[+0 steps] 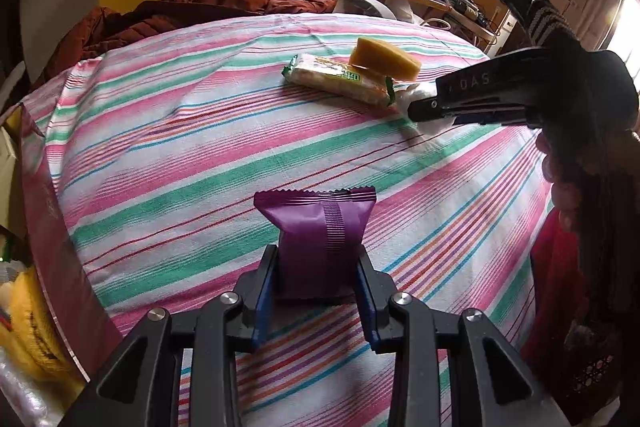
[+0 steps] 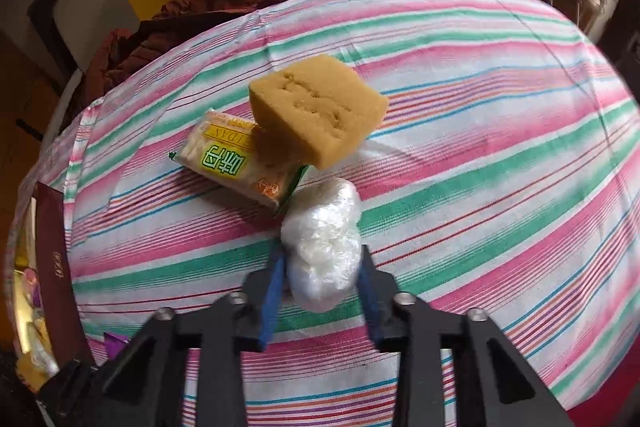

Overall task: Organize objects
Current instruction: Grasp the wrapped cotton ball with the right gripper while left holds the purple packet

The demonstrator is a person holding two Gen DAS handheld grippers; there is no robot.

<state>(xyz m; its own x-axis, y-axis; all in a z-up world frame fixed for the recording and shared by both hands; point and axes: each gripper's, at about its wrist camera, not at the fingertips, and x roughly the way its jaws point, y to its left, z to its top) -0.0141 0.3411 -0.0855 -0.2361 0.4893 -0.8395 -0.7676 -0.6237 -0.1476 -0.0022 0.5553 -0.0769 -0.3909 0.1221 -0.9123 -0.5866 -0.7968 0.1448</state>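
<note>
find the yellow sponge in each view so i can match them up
Left wrist view: yellow sponge sits upper right of centre, tilted on the biscuit packet.
Right wrist view: yellow sponge is at centre, above the clear plastic bundle.
Shared landmark: the biscuit packet under the sponge.
</note>
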